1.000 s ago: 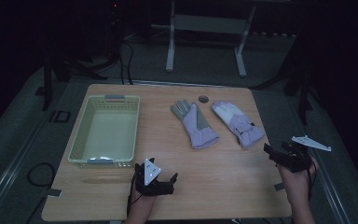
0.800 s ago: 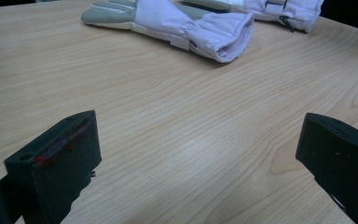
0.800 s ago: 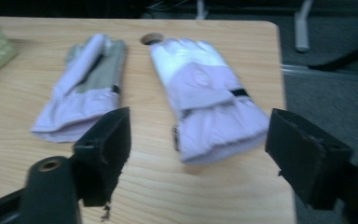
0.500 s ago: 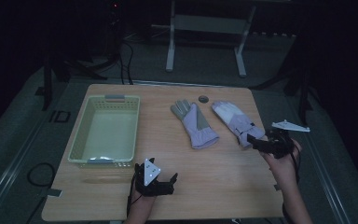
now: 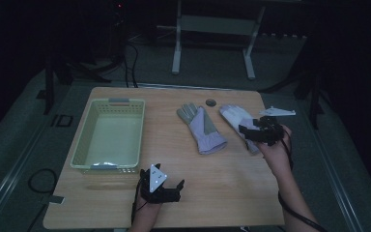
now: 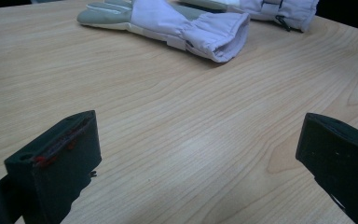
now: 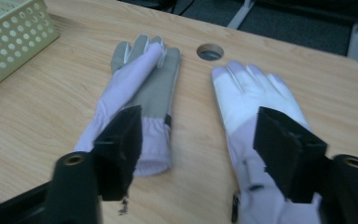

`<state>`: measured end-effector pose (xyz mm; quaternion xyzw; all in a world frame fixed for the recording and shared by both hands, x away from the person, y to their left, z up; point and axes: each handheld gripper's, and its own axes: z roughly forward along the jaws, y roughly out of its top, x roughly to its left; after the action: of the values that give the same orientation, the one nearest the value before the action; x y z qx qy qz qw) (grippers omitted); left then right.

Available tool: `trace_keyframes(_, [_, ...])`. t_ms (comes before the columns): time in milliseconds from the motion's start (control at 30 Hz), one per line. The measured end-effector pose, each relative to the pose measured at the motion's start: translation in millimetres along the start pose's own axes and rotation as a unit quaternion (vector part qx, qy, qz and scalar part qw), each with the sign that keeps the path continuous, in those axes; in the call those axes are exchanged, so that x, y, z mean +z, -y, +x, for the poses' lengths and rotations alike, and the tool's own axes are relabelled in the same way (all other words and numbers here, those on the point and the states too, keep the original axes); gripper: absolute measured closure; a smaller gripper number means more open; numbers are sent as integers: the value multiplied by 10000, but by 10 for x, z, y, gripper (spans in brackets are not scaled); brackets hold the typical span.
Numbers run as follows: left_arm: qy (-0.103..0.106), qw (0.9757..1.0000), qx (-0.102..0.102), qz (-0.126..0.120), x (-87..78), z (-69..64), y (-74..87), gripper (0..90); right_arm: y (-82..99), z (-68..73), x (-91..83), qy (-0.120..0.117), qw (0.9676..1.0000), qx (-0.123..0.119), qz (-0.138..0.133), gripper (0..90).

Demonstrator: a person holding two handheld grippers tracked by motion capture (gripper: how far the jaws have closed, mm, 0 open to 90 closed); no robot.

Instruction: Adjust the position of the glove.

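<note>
Two lilac-and-grey gloves lie side by side at the table's far middle. The left glove (image 5: 203,128) (image 7: 140,84) (image 6: 186,23) lies with its grey side up. The right glove (image 5: 234,116) (image 7: 251,98) (image 6: 279,7) shows a pale back. My right gripper (image 5: 245,131) (image 7: 198,121) hovers over that glove's cuff. Its jaws have just been closing but still stand apart, with bare wood and the glove's edge between them and no pad pressing on anything. My left gripper (image 5: 164,181) (image 6: 198,140) rests near the front edge, open over bare wood.
A pale green perforated basket (image 5: 108,135) (image 7: 9,32) stands on the left of the table. A round cable hole (image 5: 211,102) (image 7: 209,51) sits in the tabletop beyond the gloves. A metal stand (image 5: 212,29) rises from the floor behind the table.
My right gripper has moved left and a little up, from the table's right edge to over the right glove's cuff. The left gripper and both gloves have stayed put.
</note>
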<state>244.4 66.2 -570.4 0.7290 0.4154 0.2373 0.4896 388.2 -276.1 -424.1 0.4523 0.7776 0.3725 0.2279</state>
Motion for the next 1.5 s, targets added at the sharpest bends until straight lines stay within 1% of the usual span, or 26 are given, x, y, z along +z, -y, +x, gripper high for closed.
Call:
trace_keyframes(100, [18,10000,3,-11,-3,0,1,0,-60,58,116,-4,9999,-76,69,376])
trace_keyframes(133, [33,10000,6,-13,-5,2,2,1,-79,73,164,-5,9999,-57,132,395])
trace_keyframes(200, [47,10000,-10,-16,-7,5,3,1,-112,95,261,-95,9997,-21,239,443])
trace_keyframes(267, [52,10000,-10,-15,-5,6,3,1,-139,126,360,-132,9994,-24,313,463])
trace_keyframes(300, [56,10000,-5,-9,-4,6,2,1,-150,143,412,-182,9991,-63,369,521])
trace_keyframes(433, [51,10000,13,3,-1,0,0,0,-168,214,646,-321,9974,-187,613,549])
trace_keyframes(467, [53,10000,15,2,-2,0,1,1,-168,233,703,-303,9972,-219,644,549])
trace_keyframes(600, [57,10000,9,2,-2,3,1,1,-188,289,914,-391,9951,-353,834,547])
trace_keyframes(733, [62,10000,4,-4,-4,5,2,1,-206,298,1144,-500,9935,-305,979,519])
trace_keyframes(867, [74,10000,-15,-4,-4,11,1,1,-193,323,1385,-499,9911,-301,1198,514])
trace_keyframes(900, [77,10000,-18,-5,-4,12,2,1,-187,333,1446,-468,9903,-306,1273,508])
trace_keyframes(933, [84,10000,-28,-1,-4,12,1,1,-183,345,1502,-371,9897,-331,1340,508])
trace_keyframes(1000, [94,10000,-30,0,-3,13,1,1,-170,346,1611,-343,9884,-298,1446,502])
trace_keyframes(1033, [96,9999,-27,6,-2,14,0,0,-162,352,1662,-248,9877,-310,1513,497])
trace_keyframes(1067, [100,9999,-24,11,0,14,0,1,-146,365,1713,-209,9860,-342,1619,475])
trace_keyframes(1133, [104,9999,-18,19,2,12,-1,1,-80,388,1822,-258,9815,-458,1842,466])
trace_keyframes(1167, [107,9999,-16,20,3,12,-1,1,-56,386,1844,-302,9813,-446,1847,475])
trace_keyframes(1200, [110,9999,-19,28,4,11,-1,1,-45,372,1844,-352,9821,-357,1818,496])
trace_keyframes(1233, [110,9999,-19,28,4,11,-1,1,-45,372,1844,-352,9821,-357,1818,496])
trace_keyframes(1267, [105,9999,-28,34,6,9,-2,1,-32,357,1844,-429,9823,-334,1790,513])
trace_keyframes(1333, [101,9999,-24,39,8,8,-2,1,5,326,1833,-599,9836,-434,1647,572])
trace_keyframes(1367, [100,9999,-22,40,8,8,-3,1,10,310,1832,-645,9837,-396,1630,591])
trace_keyframes(1400, [99,9999,-19,53,9,8,-3,1,9,306,1834,-648,9837,-339,1643,619])
trace_keyframes(1433, [99,9999,-19,53,9,8,-3,1,9,306,1834,-648,9837,-339,1643,619])
trace_keyframes(1467, [99,9999,-14,72,12,9,-5,1,4,317,1834,-658,9833,-365,1657,649])
trace_keyframes(1500, [98,9999,-18,76,14,9,-5,1,-18,368,1837,-541,9825,-410,1737,690])
